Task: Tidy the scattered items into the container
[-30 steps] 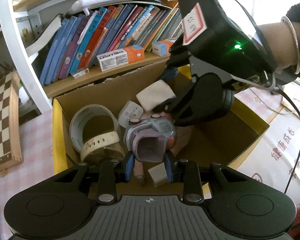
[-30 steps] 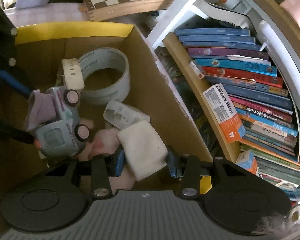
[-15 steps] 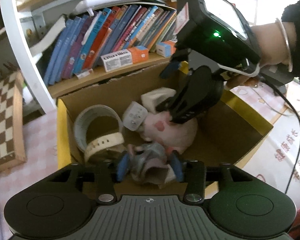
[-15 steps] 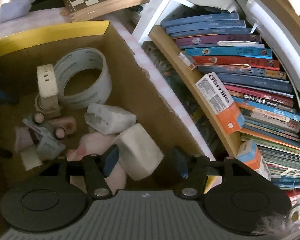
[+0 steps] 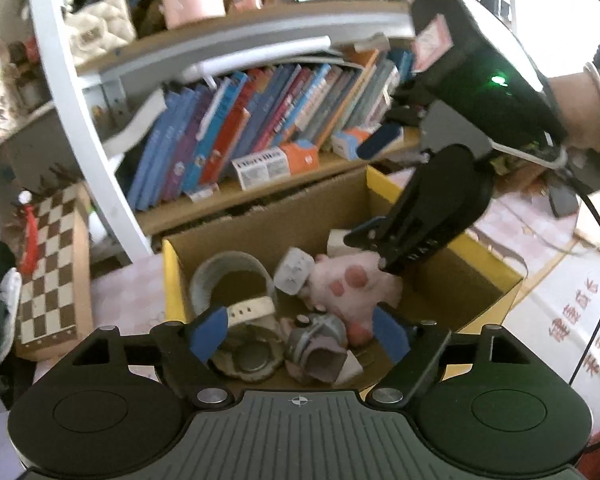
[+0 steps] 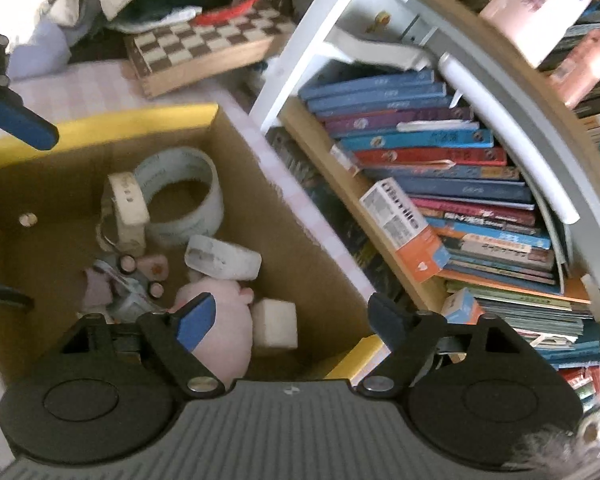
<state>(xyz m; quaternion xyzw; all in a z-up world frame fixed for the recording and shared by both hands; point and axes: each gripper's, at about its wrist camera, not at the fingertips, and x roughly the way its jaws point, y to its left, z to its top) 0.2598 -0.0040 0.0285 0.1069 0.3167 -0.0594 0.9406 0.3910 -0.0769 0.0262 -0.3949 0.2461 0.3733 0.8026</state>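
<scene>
The cardboard box (image 5: 172, 276) with yellow flaps holds a tape roll (image 5: 228, 276), a cream-strapped watch (image 5: 248, 312), a white plug (image 5: 294, 272), a pink plush pig (image 5: 352, 288) and a grey toy truck (image 5: 320, 344). My left gripper (image 5: 300, 336) hangs open above the truck, touching nothing. In the right wrist view, a white block (image 6: 276, 322) lies beside the pig (image 6: 220, 320) in the box's near corner. My right gripper (image 6: 291, 319) stands open above it. The left wrist view shows the right gripper (image 5: 370, 190) raised over the box's far side.
A bookshelf (image 5: 260, 196) full of books stands right behind the box, its white post (image 5: 84, 120) at the box's left corner. A folded chessboard (image 5: 52, 264) lies left of the box on pink checked cloth (image 6: 80, 84). A hand and a cable (image 5: 596, 260) are at the right.
Both grippers opened and rose away from the box. The left one let go of the toy truck and the right one let go of the white block; both now lie inside.
</scene>
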